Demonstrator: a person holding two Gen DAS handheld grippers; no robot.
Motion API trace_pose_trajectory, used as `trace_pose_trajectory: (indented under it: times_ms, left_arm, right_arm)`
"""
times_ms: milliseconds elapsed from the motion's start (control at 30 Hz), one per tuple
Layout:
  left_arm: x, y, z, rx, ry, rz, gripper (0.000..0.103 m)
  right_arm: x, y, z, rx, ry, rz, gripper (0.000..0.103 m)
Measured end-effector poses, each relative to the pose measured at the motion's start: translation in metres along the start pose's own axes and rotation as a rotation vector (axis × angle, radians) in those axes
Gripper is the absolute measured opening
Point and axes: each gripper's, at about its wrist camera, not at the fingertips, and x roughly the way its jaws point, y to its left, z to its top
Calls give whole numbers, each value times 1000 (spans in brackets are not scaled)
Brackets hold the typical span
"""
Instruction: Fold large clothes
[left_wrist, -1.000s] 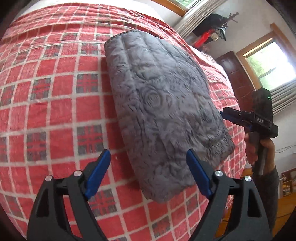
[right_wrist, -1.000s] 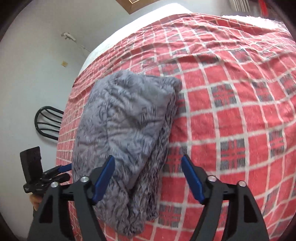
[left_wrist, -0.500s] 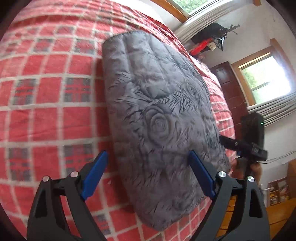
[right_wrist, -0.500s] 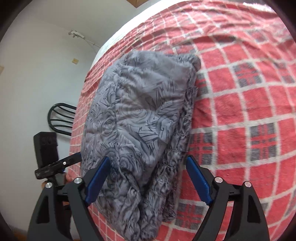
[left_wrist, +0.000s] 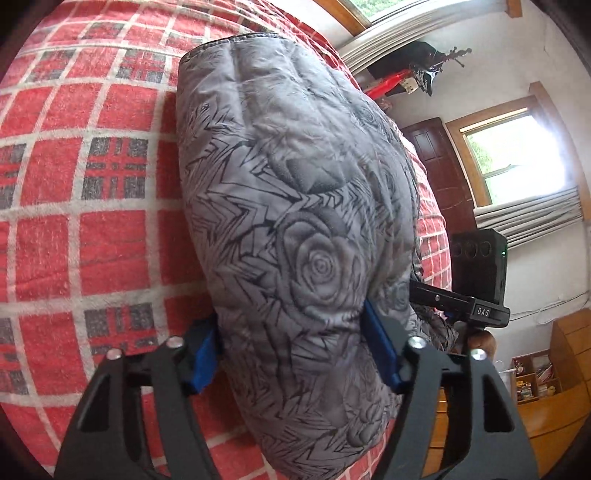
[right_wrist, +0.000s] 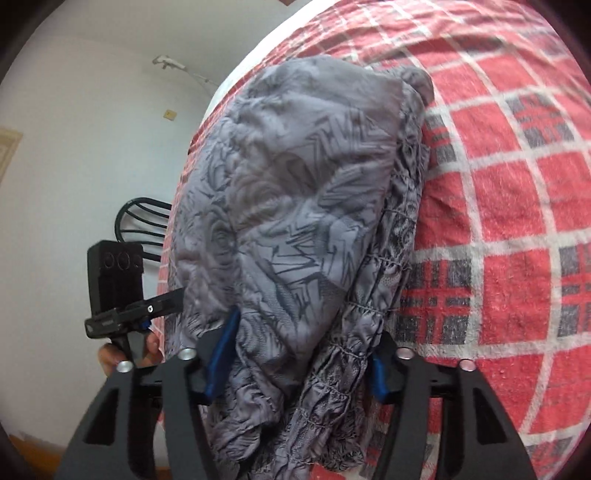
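Garment (left_wrist: 295, 229) hides right tool (right_wrist: 295, 354) tips; contact unclear.

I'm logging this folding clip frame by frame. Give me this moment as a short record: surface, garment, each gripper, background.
surface: bed with red plaid cover
garment: grey rose-print quilted garment, folded into a thick bundle lying on the cover
left gripper: jaws have just been closing, blue pads pressed on the near end of the bundle
right gripper: jaws have just been closing, pads pressed on the gathered edge layers
background: window, dark door, black chair
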Motion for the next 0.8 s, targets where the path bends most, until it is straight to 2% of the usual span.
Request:
trace_pose_trajectory:
  times_ms: [233,500,800]
  left_arm:
    - [-6,-11,-3,19,21,35,56]
    - [-17,-34,-20,69,53,78,53]
    - [-38,-30,-77,74,60,81,53]
  right_arm:
    - [-6,23,-13,-46,-13,-42,46]
    - [-15,59,-50,-117,-3,-84,44]
    - [-6,99,-128,-160,20,-51,43]
